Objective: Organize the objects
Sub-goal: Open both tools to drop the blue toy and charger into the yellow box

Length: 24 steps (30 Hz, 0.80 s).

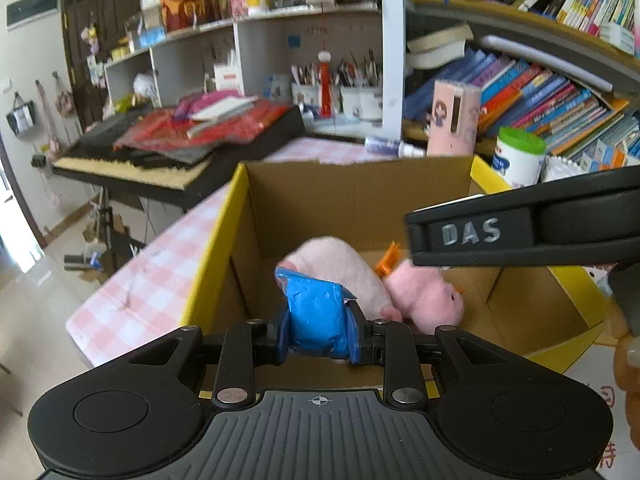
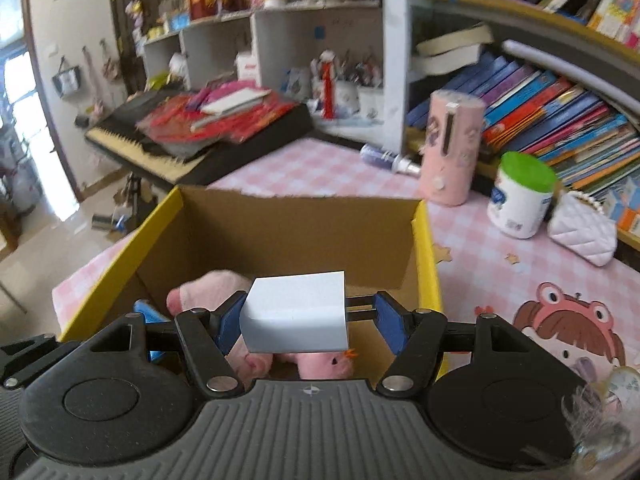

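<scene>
Cluttered shelves of books and stationery back a table spread with a pink-and-white checked cloth (image 2: pixel 328 168), and on it stands an open brown cardboard box with yellow-edged flaps (image 2: pixel 304 224). At the far left a black keyboard piled with red papers (image 1: pixel 180 140) sits beyond the table edge. Next comes the left gripper (image 1: pixel 318 330), its blue-padded fingers closed snugly on a crumpled blue plastic packet (image 1: pixel 316 316), held just above the box's near wall with the packet's long axis running roughly up and away from the camera. Directly below and ahead of it, on the box floor, lies a pink plush toy with an orange bow (image 1: pixel 360 284), stretched crosswise. Further right, the right gripper (image 2: pixel 308 320) hangs over the same opening; its jaws are spread fairly wide, yet a pale grey-white rectangular block (image 2: pixel 296 312) sits between them, pressed against the left pad, while a gap shows at the right pad, so I judge the grip loose or about to let go. Both loads are already over the box, so the coming move looks like a straight drop; the block lies above the plush's head end. To the right stand a pink cylinder (image 2: pixel 452 148) and a green-lidded white tub (image 2: pixel 520 196).
</scene>
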### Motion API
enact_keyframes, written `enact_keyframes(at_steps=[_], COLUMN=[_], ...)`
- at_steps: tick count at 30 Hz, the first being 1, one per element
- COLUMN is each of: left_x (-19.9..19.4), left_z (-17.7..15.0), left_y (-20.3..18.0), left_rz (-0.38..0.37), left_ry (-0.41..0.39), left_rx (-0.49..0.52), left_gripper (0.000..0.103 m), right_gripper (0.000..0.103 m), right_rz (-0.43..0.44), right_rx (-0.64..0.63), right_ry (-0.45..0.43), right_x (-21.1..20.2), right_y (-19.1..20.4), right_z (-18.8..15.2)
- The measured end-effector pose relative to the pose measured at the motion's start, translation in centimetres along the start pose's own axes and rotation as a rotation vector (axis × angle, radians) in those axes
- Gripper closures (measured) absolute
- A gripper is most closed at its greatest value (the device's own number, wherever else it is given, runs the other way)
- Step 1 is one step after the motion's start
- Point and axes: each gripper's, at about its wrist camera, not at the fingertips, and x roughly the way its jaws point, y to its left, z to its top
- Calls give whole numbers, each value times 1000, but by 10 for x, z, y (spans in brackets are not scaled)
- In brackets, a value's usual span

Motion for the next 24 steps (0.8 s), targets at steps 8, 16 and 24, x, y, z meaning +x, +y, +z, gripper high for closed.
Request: enact_keyframes(at_steps=[8,16,24], left_x=[7,7,1], left_z=[0,-1,0], left_y=[1,2,1], left_rz=[-10,11,-36], left_ry=[18,11,-6], left_rx=[-40,-47,-49], left_gripper=[77,63,47], right_gripper=[37,37,36], right_rz=[46,81,69], right_rx=[-23,-18,16], right_ry=[117,176,179], right_x=[25,35,30], right_y=[2,5,5], right_z=[-7,-10,-8])
